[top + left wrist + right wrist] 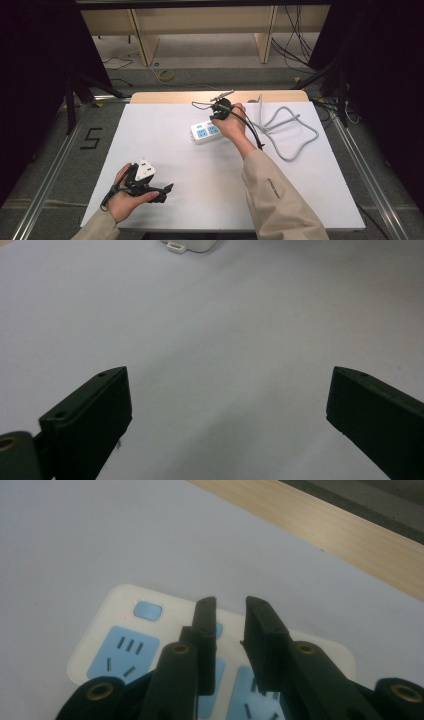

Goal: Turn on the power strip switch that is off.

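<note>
We see the strip (pixel 206 131) lying on the tabletop (pixel 210 175) toward its far middle. Its cable (pixel 290 132) loops away to the right of it. Our right claw (pixel 220 111) sits over the strip's right end. Our left claw (pixel 150 187) rests at the near left, well apart from the strip.

Grey floor (pixel 210 60), wooden shelving (pixel 200 22)

in the right gripper view the right gripper (pixel 231 605) covers the middle of the power strip (pixel 125 625), whose near end runs off the bottom edge. in the left gripper view just one corner of that strip (pixel 190 245) shows, cut by the top edge.
</note>
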A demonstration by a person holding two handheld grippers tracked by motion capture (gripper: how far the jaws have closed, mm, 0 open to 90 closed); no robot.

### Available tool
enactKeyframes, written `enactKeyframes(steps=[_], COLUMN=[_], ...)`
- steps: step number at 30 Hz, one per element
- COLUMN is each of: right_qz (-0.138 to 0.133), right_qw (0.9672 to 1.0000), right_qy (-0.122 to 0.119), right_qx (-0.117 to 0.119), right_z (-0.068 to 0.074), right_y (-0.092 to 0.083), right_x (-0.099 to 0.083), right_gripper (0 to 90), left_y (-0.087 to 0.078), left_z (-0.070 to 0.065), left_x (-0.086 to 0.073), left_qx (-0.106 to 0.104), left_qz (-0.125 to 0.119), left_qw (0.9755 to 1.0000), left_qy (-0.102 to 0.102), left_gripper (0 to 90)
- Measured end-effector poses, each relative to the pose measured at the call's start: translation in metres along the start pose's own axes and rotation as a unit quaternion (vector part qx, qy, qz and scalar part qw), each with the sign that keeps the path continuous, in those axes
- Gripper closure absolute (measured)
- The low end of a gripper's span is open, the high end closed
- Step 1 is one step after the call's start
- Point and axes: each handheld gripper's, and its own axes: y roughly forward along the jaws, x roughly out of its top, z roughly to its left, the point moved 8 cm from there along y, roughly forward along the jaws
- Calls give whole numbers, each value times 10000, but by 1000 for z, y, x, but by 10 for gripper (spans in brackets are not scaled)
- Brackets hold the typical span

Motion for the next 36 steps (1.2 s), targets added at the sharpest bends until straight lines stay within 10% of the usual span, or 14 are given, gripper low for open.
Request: enactKeyframes(steps=[20,36], right_qz=[275,-120], right_qw=[9993,9992], right_qy=[171,191], right_qx=[187,335], right_z=[-26,-25], right_y=[-55,-110], right_x=[-47,-98], right_gripper=[543,390], left_y=[2,1], left_z=[0,2], left_x=[-2,-5], left_qx=[-8,-14], left_qz=[99,139], left_qw=[9999,9998], left_qy=[-53,-130], left_gripper=[40,39])
